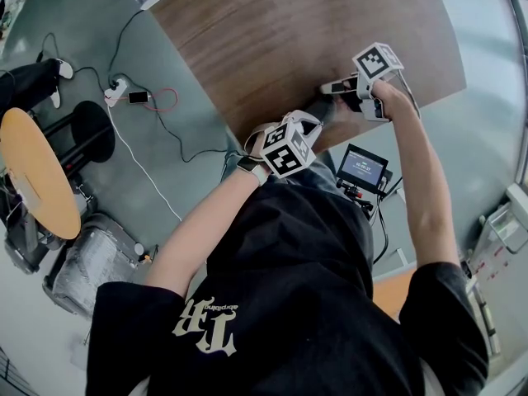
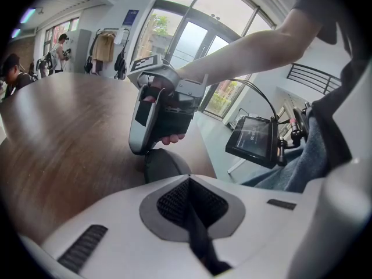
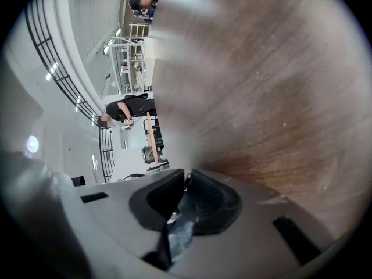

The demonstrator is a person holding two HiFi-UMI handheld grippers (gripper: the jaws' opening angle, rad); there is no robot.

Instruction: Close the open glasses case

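Flanking glasses case [image 2: 164, 165] — left claw [image 2: 187, 180], right claw [image 3: 186, 174] — pinched.

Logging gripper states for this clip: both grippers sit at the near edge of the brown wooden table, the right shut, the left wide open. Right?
Not quite. The left gripper is shut too: the left gripper view shows its jaws together with nothing between them. The rest holds: the right gripper is shut, and both sit at the near edge of the table.

Office-like lab hall: long wooden table [image 1: 289, 48], glass doors [image 2: 189, 45], floor power strip [image 1: 116, 91].
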